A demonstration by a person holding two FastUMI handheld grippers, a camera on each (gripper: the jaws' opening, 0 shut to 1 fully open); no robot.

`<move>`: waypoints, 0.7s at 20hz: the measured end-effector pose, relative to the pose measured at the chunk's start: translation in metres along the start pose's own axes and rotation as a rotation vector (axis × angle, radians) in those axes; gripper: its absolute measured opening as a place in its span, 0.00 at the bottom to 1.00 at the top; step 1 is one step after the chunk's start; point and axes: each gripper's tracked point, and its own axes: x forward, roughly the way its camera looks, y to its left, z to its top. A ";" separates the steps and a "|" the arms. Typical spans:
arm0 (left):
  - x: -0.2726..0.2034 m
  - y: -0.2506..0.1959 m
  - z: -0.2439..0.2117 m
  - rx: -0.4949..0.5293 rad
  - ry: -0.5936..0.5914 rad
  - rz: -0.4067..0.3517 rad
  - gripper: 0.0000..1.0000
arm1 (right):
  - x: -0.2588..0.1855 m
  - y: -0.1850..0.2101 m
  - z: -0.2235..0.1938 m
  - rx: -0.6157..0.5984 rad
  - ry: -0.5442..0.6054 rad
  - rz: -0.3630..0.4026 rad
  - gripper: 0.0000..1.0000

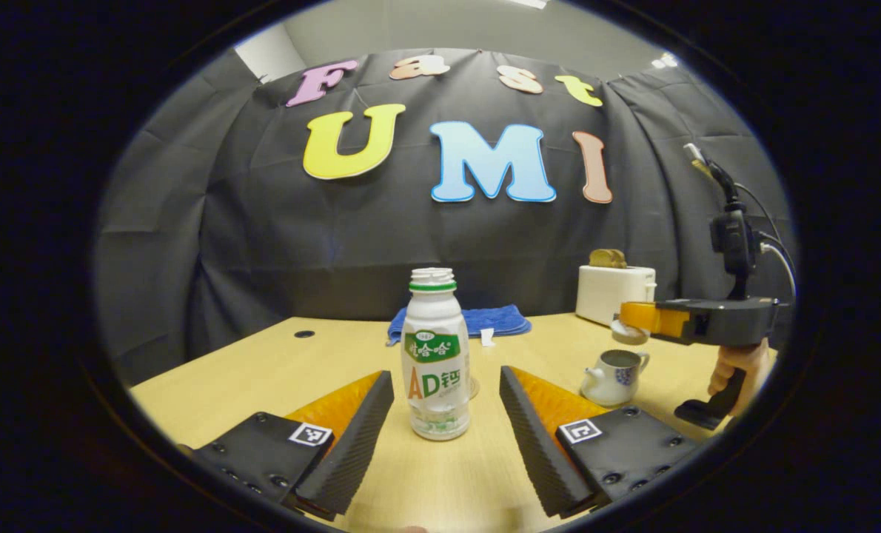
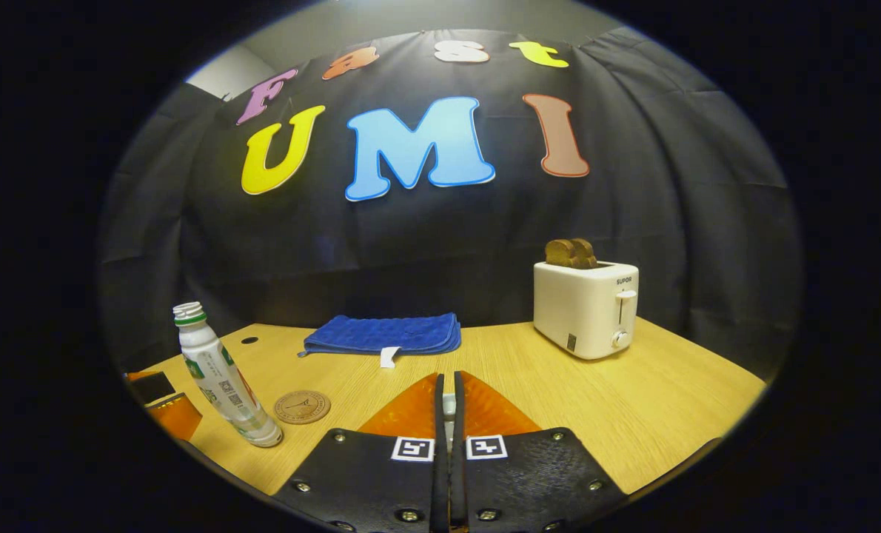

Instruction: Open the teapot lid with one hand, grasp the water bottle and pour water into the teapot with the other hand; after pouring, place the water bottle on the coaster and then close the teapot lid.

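one water bottle (image 1: 436, 354), upright, uncapped mouth up, just before coaster (image 2: 302, 406) | one teapot (image 1: 612, 376) right of bottle | left gripper (image 1: 446, 407) spread, flanking bottle, untouching | right gripper (image 2: 449, 406) clenched on teapot lid (image 1: 629, 332)

staged recording booth, not a lived-in home. black cloth (image 2: 633, 222) hangs in folds as the rear and side walls, with a plain pale wall (image 1: 263, 55) showing above its top edge. a light wood-grain surface (image 2: 670, 400) with a cable port (image 2: 249, 340) resembles an office desk. household props stand on it: a white toaster (image 2: 587, 307) holding bread (image 2: 570, 253), a folded blue towel (image 2: 385, 334), a round coaster (image 2: 302, 406). fiducial markers (image 1: 310, 434) appear on the hand-held gripper.
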 end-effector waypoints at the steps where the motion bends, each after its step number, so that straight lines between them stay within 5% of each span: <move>1: 0.005 -0.001 0.001 0.003 -0.015 0.002 0.96 | 0.001 -0.003 0.003 -0.008 -0.010 0.001 0.01; 14: 0.081 0.007 -0.027 0.090 0.099 0.044 1.00 | -0.004 -0.019 0.005 0.046 -0.034 0.028 0.02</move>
